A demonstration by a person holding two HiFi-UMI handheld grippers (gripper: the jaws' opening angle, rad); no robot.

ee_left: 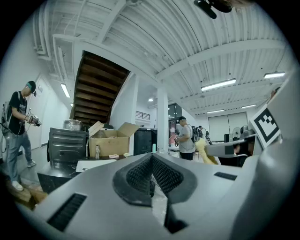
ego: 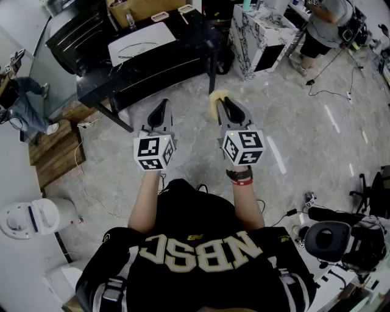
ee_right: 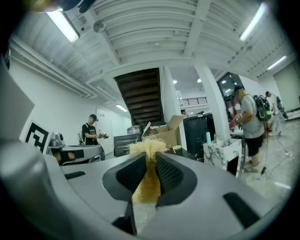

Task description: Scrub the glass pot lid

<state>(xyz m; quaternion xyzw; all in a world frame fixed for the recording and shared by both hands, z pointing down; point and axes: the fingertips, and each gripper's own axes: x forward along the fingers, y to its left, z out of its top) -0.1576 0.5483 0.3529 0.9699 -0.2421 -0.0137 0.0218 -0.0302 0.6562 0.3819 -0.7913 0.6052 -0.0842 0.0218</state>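
My right gripper (ego: 223, 105) is shut on a pale yellow fibrous scrubber (ego: 216, 99), whose frayed tuft (ee_right: 148, 148) sticks out past the pads in the right gripper view. My left gripper (ego: 159, 108) is held level beside it, shut with nothing between its pads (ee_left: 140, 176). Both hang over the floor, short of the dark table (ego: 159, 68). On that table lies a white board (ego: 141, 42) with a faint round outline on it, which may be the glass lid; I cannot tell for sure.
A cardboard box (ego: 144, 8) and a dark ribbed crate (ego: 75, 33) stand on the table. A marbled cabinet (ego: 261, 38) is at the right, with a person (ego: 326, 25) behind it. Another person (ego: 18, 100) stands at the left by a wooden pallet (ego: 56, 152). Cables cross the floor.
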